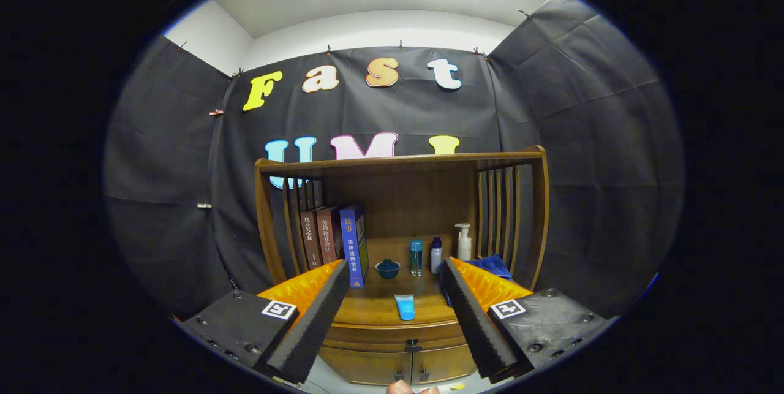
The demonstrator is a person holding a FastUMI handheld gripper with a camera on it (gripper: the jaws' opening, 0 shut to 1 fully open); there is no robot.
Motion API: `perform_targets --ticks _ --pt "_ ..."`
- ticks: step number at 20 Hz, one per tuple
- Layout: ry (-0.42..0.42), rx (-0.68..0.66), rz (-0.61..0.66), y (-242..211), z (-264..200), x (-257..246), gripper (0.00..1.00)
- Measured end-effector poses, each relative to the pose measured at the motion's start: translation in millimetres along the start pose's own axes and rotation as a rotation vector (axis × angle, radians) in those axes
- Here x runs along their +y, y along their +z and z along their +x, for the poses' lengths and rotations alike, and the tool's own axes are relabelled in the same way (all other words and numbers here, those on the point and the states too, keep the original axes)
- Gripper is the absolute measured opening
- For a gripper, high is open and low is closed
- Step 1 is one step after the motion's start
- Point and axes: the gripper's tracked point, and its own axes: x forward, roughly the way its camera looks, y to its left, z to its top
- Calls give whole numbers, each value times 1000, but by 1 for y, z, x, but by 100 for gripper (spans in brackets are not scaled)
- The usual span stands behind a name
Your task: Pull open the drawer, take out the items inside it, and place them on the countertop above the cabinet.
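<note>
A wooden cabinet stands ahead, and its drawer [373, 337] with a small dark knob [413, 344] looks closed under the countertop [373, 305]. On the countertop a light blue tube [404, 307] lies near the front edge. My gripper [393, 264] is open, its fingers spread wide with nothing between them. It is held in the air in front of the cabinet, apart from it. The drawer's inside is hidden.
On the countertop stand three books [334, 241], a small dark blue bowl [387, 268], a teal bottle [416, 257], a white bottle [435, 255], a pump bottle [463, 242] and a blue cloth [493, 265]. Slatted side walls and a top shelf [398, 162] enclose it. Two cabinet doors [367, 366] sit below the drawer.
</note>
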Motion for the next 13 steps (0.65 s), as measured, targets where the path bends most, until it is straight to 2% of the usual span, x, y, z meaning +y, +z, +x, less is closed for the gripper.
perform_targets --ticks 13 --pt "-16 -25 2 47 -2 -14 99"
